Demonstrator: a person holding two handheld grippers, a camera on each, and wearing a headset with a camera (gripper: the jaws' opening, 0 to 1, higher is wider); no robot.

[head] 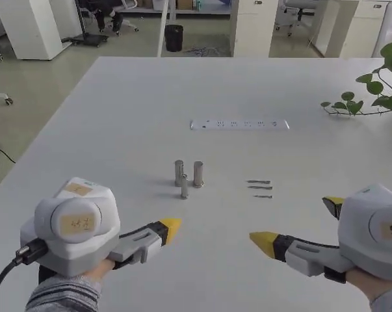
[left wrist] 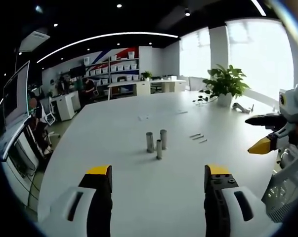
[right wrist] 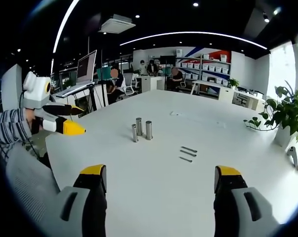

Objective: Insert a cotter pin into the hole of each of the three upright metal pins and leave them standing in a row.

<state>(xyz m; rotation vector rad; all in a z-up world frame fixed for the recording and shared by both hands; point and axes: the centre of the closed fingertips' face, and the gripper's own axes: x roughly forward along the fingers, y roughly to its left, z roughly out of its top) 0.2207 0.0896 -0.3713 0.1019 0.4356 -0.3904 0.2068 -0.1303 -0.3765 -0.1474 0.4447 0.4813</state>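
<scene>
Three upright metal pins (head: 186, 175) stand in a tight cluster mid-table, also seen in the left gripper view (left wrist: 156, 142) and the right gripper view (right wrist: 141, 129). Three cotter pins (head: 260, 188) lie side by side to their right, flat on the table (left wrist: 198, 137) (right wrist: 187, 153). My left gripper (head: 164, 230) hovers near the front left, open and holding nothing (left wrist: 157, 173). My right gripper (head: 298, 223) hovers at the front right, also open with nothing between its fingers (right wrist: 160, 173). Both sit well short of the pins.
A white power strip (head: 240, 125) lies beyond the pins. A potted plant (head: 376, 84) trails over the table's far right edge. The white table (head: 117, 130) is bare around the pins. Office desks, shelves and seated people lie beyond it.
</scene>
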